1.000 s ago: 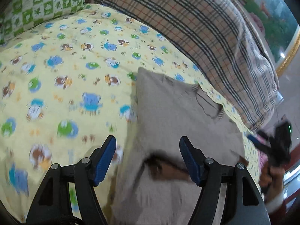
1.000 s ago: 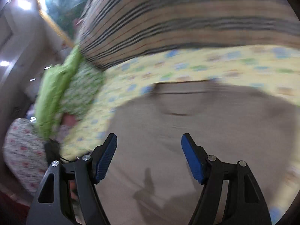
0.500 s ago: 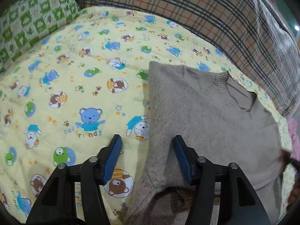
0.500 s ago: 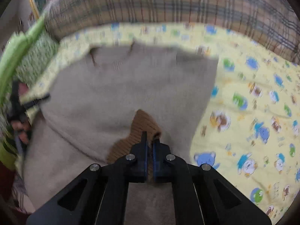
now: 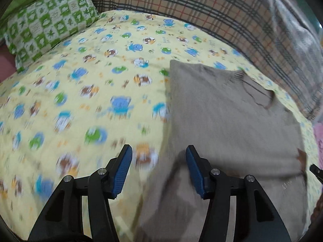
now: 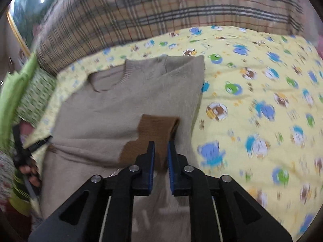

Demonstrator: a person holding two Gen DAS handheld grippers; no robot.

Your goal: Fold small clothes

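Two fingers point(image 6: 151, 157) pinching brown cuff point(image 6: 155, 129)

The right claw point(image 6: 160, 153), spread wide over the beige sweater point(image 6: 125, 100) a second earlier and pinched tight on the brown cuff point(image 6: 153, 130) half a second earlier, was parted slightly, with the cuff between its pads. The cuff was shifted up toward the frame centre. The left claw point(image 5: 159, 168) was widened a little, and the sweater's edge point(image 5: 222, 121) was moved from left of its right pad to between the pads.
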